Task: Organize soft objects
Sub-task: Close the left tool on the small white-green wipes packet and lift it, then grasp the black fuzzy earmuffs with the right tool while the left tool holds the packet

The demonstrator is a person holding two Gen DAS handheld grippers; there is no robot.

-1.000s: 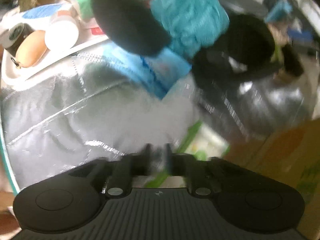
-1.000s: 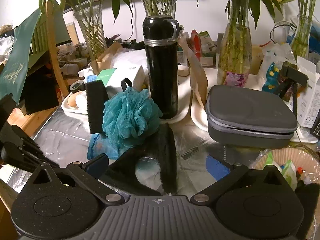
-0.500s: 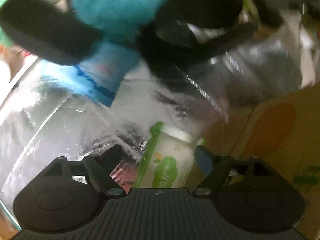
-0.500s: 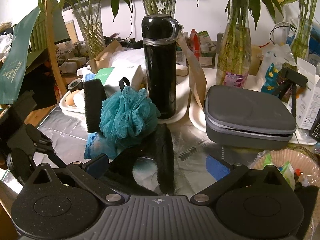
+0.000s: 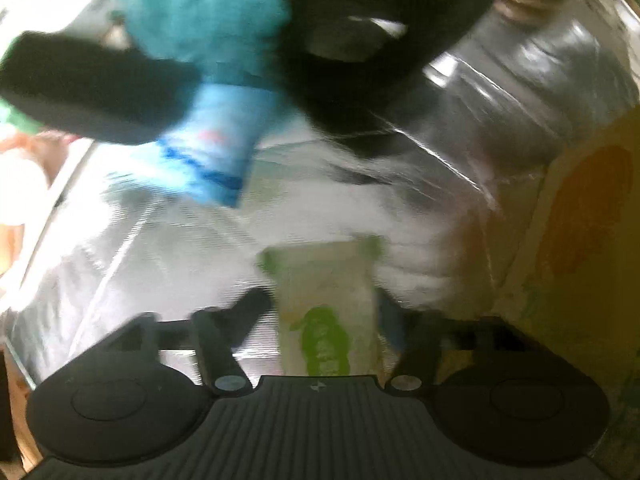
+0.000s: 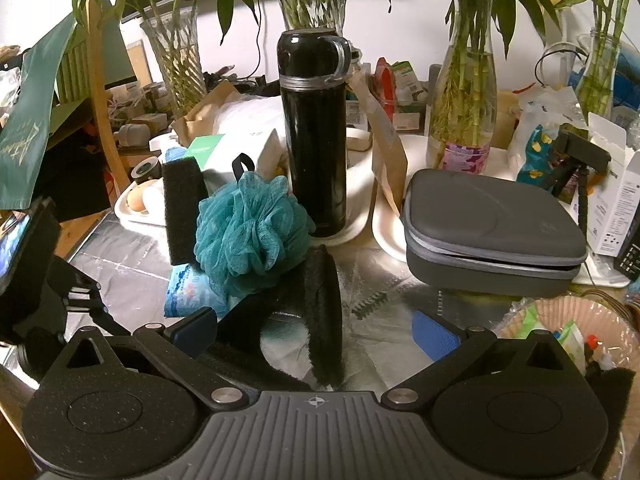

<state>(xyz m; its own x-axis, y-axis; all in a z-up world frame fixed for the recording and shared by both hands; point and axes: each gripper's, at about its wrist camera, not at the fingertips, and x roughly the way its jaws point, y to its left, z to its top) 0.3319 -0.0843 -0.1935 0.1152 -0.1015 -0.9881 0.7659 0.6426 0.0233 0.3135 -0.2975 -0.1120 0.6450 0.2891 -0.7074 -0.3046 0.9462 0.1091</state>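
My left gripper points straight down over the foil-covered table, and its jaws have just been closing around a white and green packet lying flat there; blur hides whether the pads already press on it, so I cannot call it held. I judge this soft pack is the next thing to sort. My right gripper hangs with jaws wide apart and empty, aimed at the black fuzzy earmuffs, beside the teal bath pouf and black sponge, probably waiting its turn
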